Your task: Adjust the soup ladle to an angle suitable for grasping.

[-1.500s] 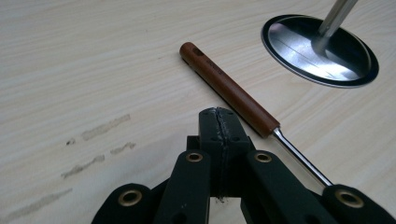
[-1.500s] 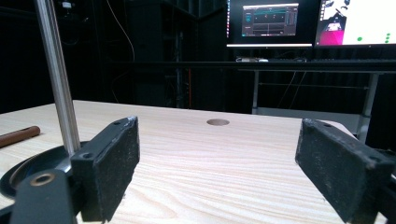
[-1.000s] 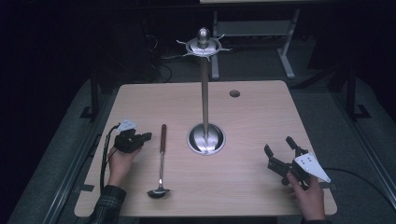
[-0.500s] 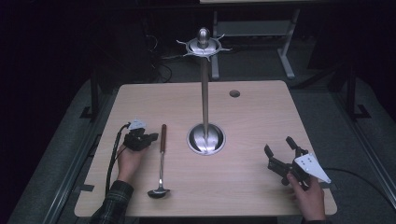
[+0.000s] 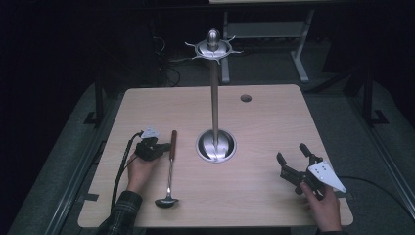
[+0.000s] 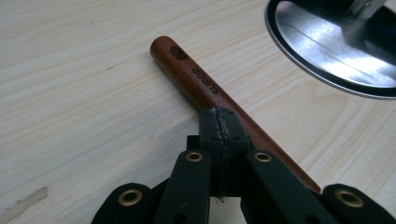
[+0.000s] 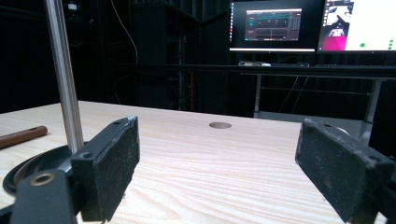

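Left tool point(image 6: 219, 122) clenched beside ladle handle point(image 6: 205, 84); right tool point(image 5: 295, 159) released near table edge point(image 5: 342, 196).

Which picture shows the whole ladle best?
The high view: the ladle lies there from wooden handle to shiny bowl, beside the left gripper. The left gripper view shows its brown handle up close, behind the shut jaws. The right gripper view catches just the handle's tip at its left edge.
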The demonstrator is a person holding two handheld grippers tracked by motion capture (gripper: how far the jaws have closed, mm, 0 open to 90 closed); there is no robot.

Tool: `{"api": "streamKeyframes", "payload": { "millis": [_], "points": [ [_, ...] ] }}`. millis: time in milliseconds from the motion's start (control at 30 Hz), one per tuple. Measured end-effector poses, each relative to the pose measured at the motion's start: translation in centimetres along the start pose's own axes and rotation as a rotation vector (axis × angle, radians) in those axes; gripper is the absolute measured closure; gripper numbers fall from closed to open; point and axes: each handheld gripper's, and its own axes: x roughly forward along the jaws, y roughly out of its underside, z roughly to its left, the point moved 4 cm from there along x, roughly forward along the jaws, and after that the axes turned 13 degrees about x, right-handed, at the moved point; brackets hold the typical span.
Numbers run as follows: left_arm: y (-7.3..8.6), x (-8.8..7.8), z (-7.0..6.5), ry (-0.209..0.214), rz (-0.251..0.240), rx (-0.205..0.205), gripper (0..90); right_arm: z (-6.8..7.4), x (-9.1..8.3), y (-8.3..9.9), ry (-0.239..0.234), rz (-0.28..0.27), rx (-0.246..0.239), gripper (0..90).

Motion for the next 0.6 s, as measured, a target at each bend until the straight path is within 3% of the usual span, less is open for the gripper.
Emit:
{"api": "streamKeyframes", "payload": {
  "millis": [167, 200, 600],
  "points": [
    [-0.2, 0.2, -0.5, 0.016, -0.003, 0.005, 90.0, 0.0, 0.0, 0.0, -0.001, 0.001, -0.002, 13.0],
    [-0.3, 0.3, -0.7, 0.024, 0.001, 0.025, 90.0, 0.0, 0.0, 0.0, -0.001, 0.001, -0.003, 13.0],
    [-0.8, 0.9, -2.2, 0.063, 0.012, 0.076, 90.0, 0.1, 0.0, 0.0, -0.004, 0.000, -0.007, 13.0]
  ]
}}
